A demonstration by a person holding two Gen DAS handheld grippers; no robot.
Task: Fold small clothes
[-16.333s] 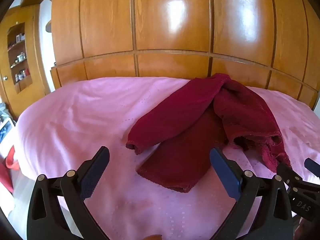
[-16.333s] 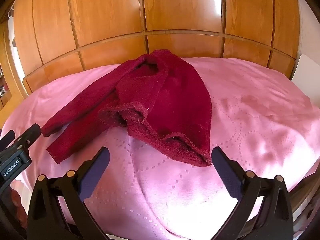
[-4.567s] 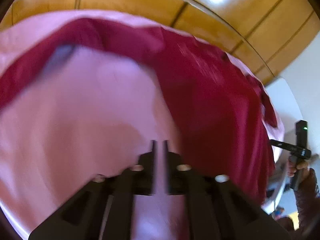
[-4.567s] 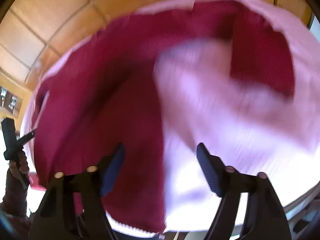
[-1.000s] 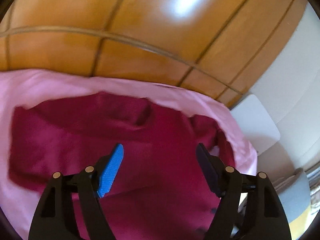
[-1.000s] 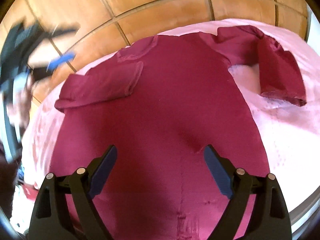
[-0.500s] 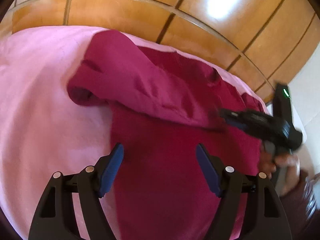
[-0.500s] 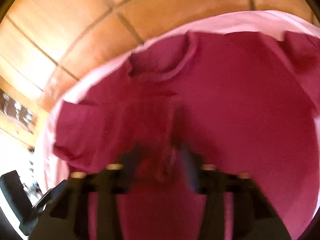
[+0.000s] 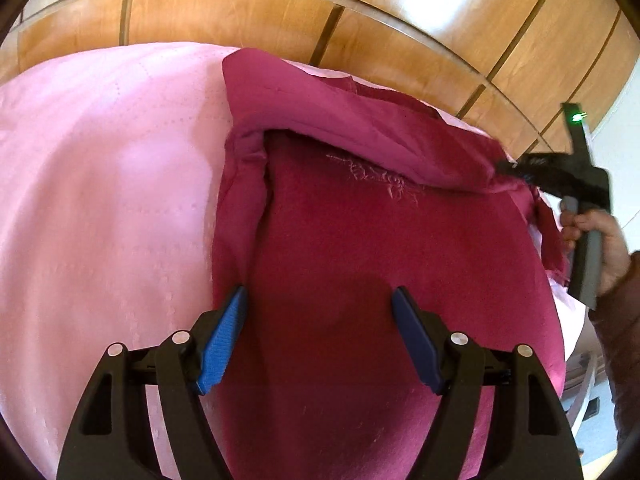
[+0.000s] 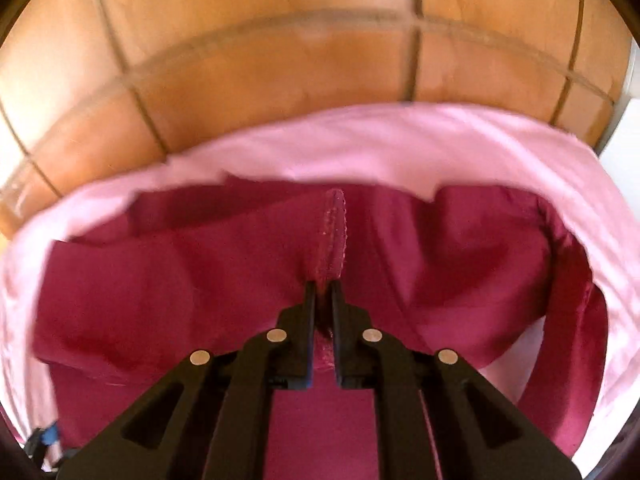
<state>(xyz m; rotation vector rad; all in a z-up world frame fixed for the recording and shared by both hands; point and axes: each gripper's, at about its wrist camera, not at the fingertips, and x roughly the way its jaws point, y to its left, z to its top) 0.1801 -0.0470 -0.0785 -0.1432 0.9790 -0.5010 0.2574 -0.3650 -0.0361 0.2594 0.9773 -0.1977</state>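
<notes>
A dark red sweater (image 9: 380, 264) lies spread on the pink bedspread (image 9: 100, 200). Its left sleeve (image 9: 320, 112) is folded across the chest. My left gripper (image 9: 320, 336) is open and empty, hovering over the sweater's left side near its edge. My right gripper (image 10: 323, 292) is shut on the cuff (image 10: 332, 236) of that sleeve and holds it over the sweater's body (image 10: 160, 280). In the left wrist view the right gripper (image 9: 516, 168) shows at the sleeve's end on the right, with the hand that holds it.
A glossy wooden wardrobe wall (image 9: 360, 20) stands right behind the bed, also in the right wrist view (image 10: 280, 60). The bed's right edge drops off near the person's hand (image 9: 600, 240). Pink bedspread (image 10: 400, 140) shows around the sweater.
My right gripper has shut on the sleeve cuff and drawn the sleeve across the chest. My left gripper has come closer to the sweater's left edge, still open.
</notes>
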